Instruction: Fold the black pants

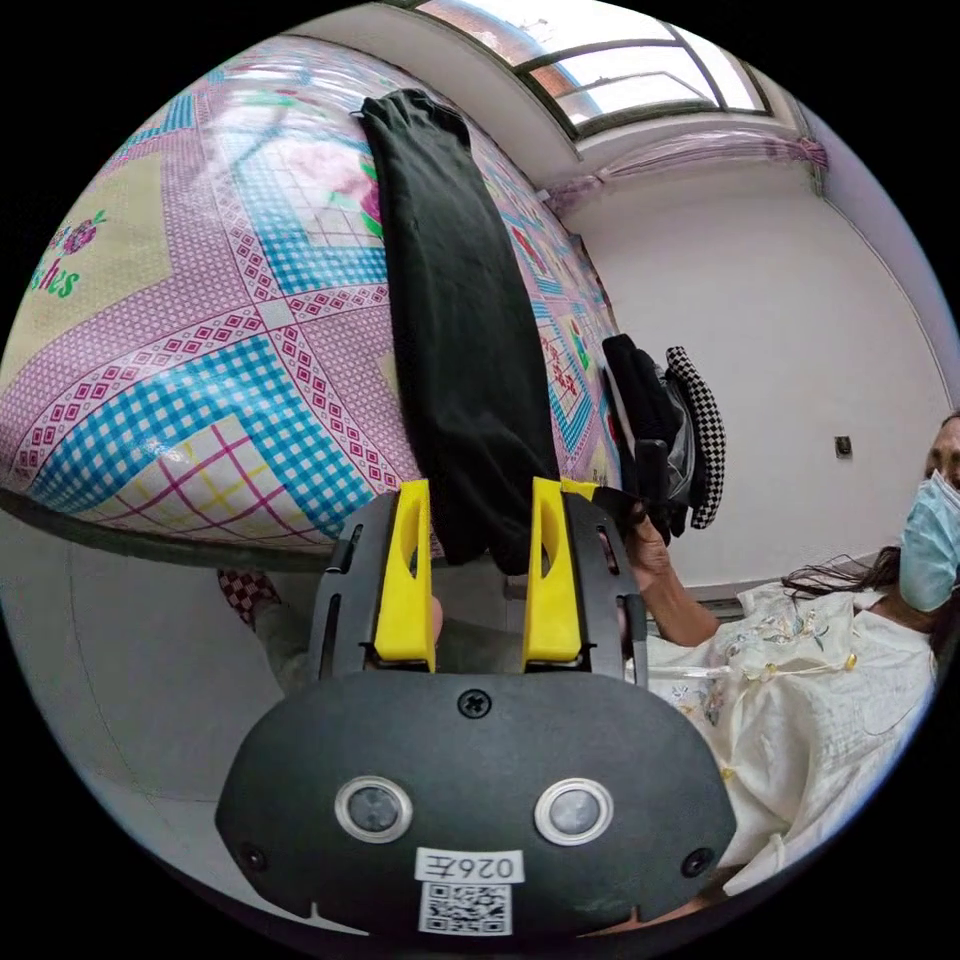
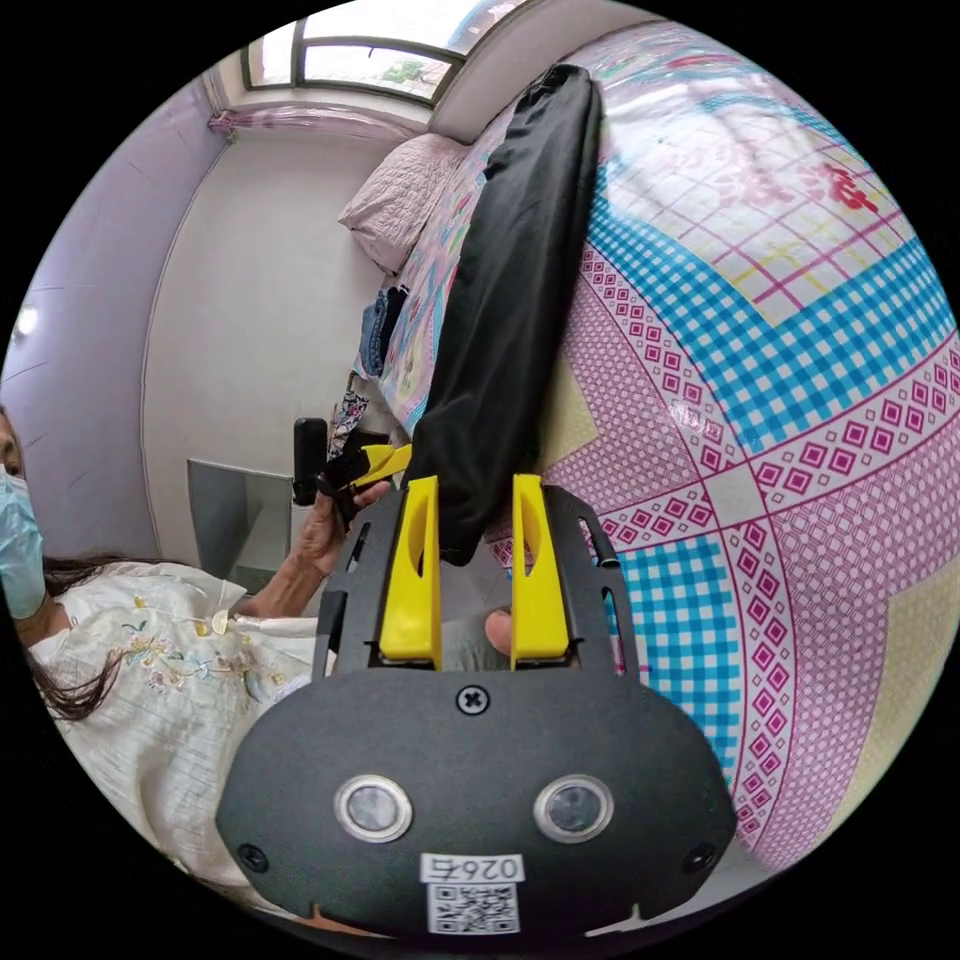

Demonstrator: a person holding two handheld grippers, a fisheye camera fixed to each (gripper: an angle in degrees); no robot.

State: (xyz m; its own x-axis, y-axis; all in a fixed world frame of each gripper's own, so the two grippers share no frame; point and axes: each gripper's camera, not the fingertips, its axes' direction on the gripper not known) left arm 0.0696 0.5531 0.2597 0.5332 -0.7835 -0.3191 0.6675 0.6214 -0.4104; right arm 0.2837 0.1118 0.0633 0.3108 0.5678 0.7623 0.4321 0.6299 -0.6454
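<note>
The black pants (image 1: 450, 300) lie as one long narrow strip on a bed with a patterned quilt (image 1: 220, 330). Their near end hangs just over the bed's edge. My left gripper (image 1: 480, 486) is open, and that end sits between its yellow jaws. In the right gripper view the same strip of pants (image 2: 510, 280) runs away across the quilt (image 2: 780, 350). My right gripper (image 2: 475, 480) is open too, its jaws standing either side of the near end. Each gripper shows in the other's view, hand-held beside the pants: the right gripper (image 1: 600, 492) and the left gripper (image 2: 375, 462).
A person in a pale embroidered top (image 1: 800, 680) stands at the bed's edge. Dark and checkered clothes (image 1: 660, 430) are heaped at the bed's side. Near the wall under a window (image 2: 350, 50) lie a pillow (image 2: 400, 200) and some folded clothes (image 2: 378, 330).
</note>
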